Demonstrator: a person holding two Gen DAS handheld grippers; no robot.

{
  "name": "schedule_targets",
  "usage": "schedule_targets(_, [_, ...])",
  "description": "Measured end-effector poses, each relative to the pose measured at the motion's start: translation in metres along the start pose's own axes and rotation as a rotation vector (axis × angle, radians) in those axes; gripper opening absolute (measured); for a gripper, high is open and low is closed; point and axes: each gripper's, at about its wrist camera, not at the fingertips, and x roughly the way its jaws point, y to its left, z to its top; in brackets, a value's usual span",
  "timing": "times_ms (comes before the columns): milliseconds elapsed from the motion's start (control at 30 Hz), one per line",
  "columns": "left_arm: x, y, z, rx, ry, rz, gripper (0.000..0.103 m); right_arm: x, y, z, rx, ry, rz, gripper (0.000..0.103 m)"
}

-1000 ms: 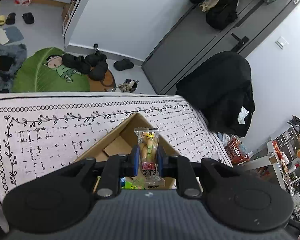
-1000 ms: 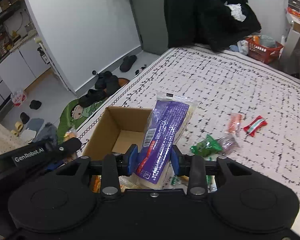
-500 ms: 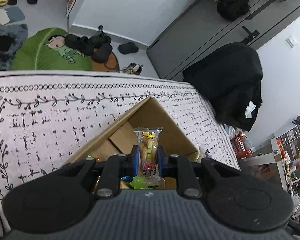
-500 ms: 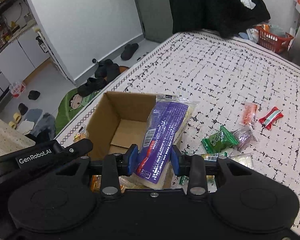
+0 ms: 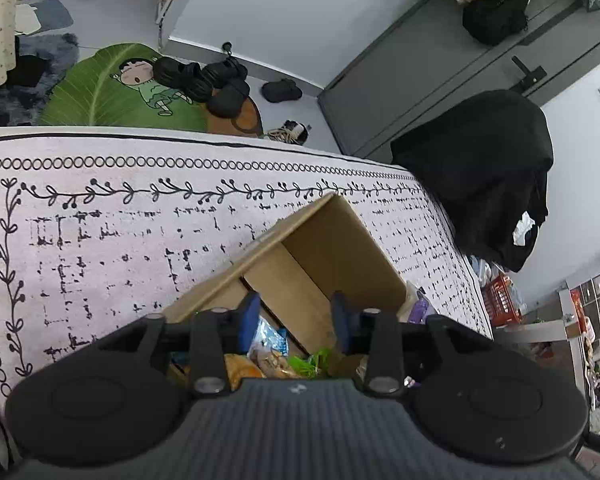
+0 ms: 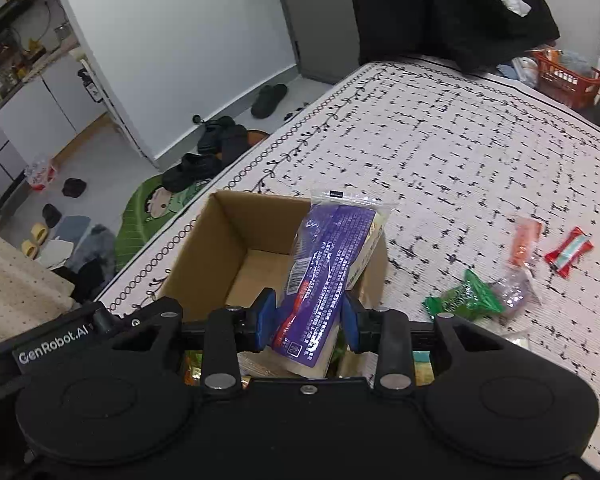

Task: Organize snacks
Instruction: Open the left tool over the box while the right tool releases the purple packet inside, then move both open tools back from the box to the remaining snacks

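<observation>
While the left hand-held gripper (image 5: 294, 318) hangs wide and empty, the right hand-held gripper (image 6: 310, 326) pinches the long purple plastic packet (image 6: 326, 276), pointing lengthwise over the open brown cardboard box (image 6: 220, 236) directly beneath.

The cardboard box (image 6: 256, 240) is matt brown corrugated paper with raw edges. The purple packet (image 6: 326, 264) is glossy, crinkled plastic film that catches light. The bed cover (image 6: 460, 152) looks like woven, matt cloth. Both tools' bodies are matt black plastic.
</observation>
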Motion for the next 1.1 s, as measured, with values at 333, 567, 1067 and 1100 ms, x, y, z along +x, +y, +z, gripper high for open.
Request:
schedule_targets(333, [-0.010,0.001,-0.002,-0.010,-0.009,0.009,0.060,-0.019,-0.004,-0.002,0.001,-0.030,-0.004,0.047])
schedule_targets(567, [-0.021,-0.009,-0.009,0.044,-0.020,-0.003,0.079,-0.038,-0.028,-0.015,0.052,-0.052,-0.030,0.054])
schedule_targets(1067, [-0.040,-0.052,-0.039,0.235,-0.058,-0.037,0.103,-0.088,-0.084,-0.038,0.104,-0.116,-0.096,0.084])
schedule_targets(1100, [-0.041,-0.055,-0.042,0.255,-0.060,-0.037,0.103,-0.091,-0.089,-0.040,0.109,-0.115,-0.101,0.084])
